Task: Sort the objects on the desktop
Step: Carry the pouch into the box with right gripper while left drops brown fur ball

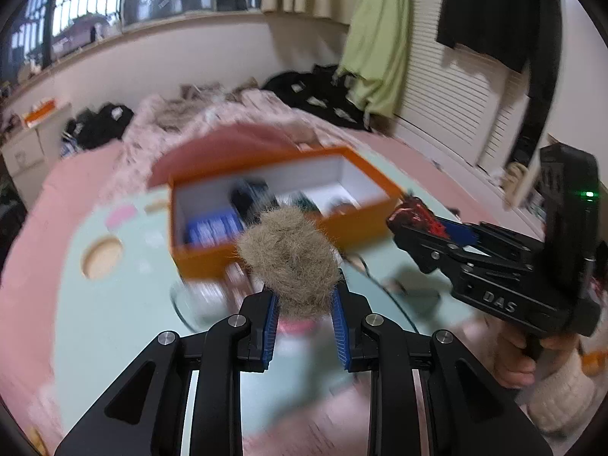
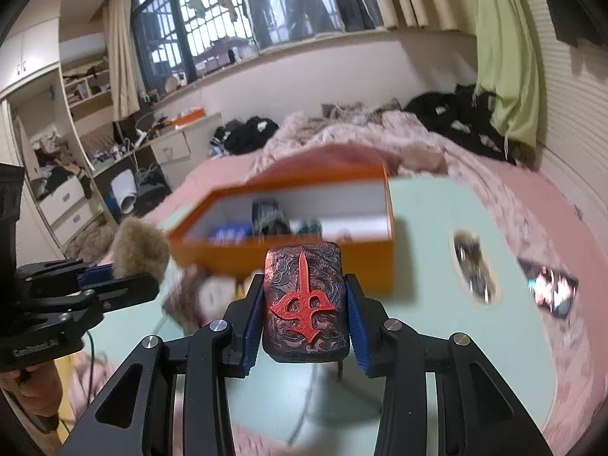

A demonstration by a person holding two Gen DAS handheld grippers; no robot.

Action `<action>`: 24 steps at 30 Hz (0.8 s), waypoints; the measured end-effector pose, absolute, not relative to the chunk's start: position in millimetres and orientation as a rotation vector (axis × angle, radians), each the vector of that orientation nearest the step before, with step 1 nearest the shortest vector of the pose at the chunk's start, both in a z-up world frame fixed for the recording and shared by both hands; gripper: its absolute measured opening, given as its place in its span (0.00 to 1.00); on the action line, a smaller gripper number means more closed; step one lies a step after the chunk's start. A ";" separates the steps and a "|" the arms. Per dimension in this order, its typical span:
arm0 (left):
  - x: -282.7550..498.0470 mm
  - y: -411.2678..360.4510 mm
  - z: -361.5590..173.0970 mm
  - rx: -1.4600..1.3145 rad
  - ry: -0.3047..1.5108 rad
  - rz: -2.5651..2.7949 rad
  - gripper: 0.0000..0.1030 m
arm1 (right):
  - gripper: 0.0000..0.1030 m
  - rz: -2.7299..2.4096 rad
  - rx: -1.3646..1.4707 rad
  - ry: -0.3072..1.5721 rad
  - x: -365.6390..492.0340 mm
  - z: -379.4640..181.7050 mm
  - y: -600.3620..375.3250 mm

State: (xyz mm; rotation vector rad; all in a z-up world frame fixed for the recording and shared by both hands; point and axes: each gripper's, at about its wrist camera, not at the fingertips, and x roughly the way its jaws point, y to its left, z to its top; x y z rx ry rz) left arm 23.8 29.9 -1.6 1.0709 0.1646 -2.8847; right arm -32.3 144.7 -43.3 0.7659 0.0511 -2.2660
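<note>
Bedroom setting: pale green tabletop (image 2: 425, 228) over a pink bedspread, window and cluttered shelves beyond. Landmark taken: open orange cardboard box with white lining (image 1: 364, 205), standing on the tabletop, already holding several blurred items, blue and dark ones among them.

Left gripper (image 1: 304, 304): clenched on a round tan fur pom-pom (image 1: 290, 262), held between the blue pads and clear of the tabletop. Pom-pom on the near side of the box, overlapping its front wall in the left wrist view; whether level with the rim or above it cannot be told.

Right gripper (image 2: 306, 307): clenched on a dark rectangular block with a raised red emblem (image 2: 306, 296), long axis running forward along the fingers, toward the box. Block also on the near side of the box, short of its front wall; in the left wrist view, off the box's right-hand front corner.

Judged: both items carried for deposit, box straight ahead of each gripper. Left gripper appears the nearer to the opening. Coming move turns on clearing the front wall before release.

Also noted: round holes in the tabletop either side of the box, small unidentified items and a cable on the near side, much blurred.
</note>
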 end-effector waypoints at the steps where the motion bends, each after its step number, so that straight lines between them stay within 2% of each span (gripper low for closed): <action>1: 14.8 26.5 4.1 1.056 0.162 -2.878 0.25 | 0.38 -2.272 0.764 0.055 -38.9 -39.0 140.4; 6: -37.2 4.5 11.8 1.030 0.208 -2.808 0.27 | 0.38 -2.320 0.765 0.131 -82.5 -32.3 105.1; 7: -45.9 0.3 8.2 1.038 0.210 -2.792 0.28 | 0.41 -2.318 0.791 0.138 -93.0 -36.8 97.1; 8: -59.6 -3.9 0.7 1.071 0.219 -2.765 0.38 | 0.50 -2.314 0.827 0.139 -101.2 -41.8 92.7; 9: -68.8 -8.5 -7.1 1.114 0.242 -2.728 0.52 | 0.70 -2.321 0.886 0.144 -109.8 -48.4 88.8; 13: -77.9 -26.7 -29.7 1.156 0.431 -2.676 0.55 | 0.71 -2.396 0.877 0.187 -109.4 -55.0 88.5; 15: -66.7 -29.1 -30.0 1.122 0.465 -2.693 0.63 | 0.76 -2.376 0.847 0.162 -101.0 -53.1 96.4; 21: -15.6 -16.2 -9.9 0.997 0.373 -2.765 0.76 | 0.83 -2.354 0.779 0.160 -65.5 -44.7 122.5; 24: 12.2 -4.8 -14.5 1.040 0.291 -2.770 0.78 | 0.84 -2.304 0.818 0.231 -41.7 -50.4 129.3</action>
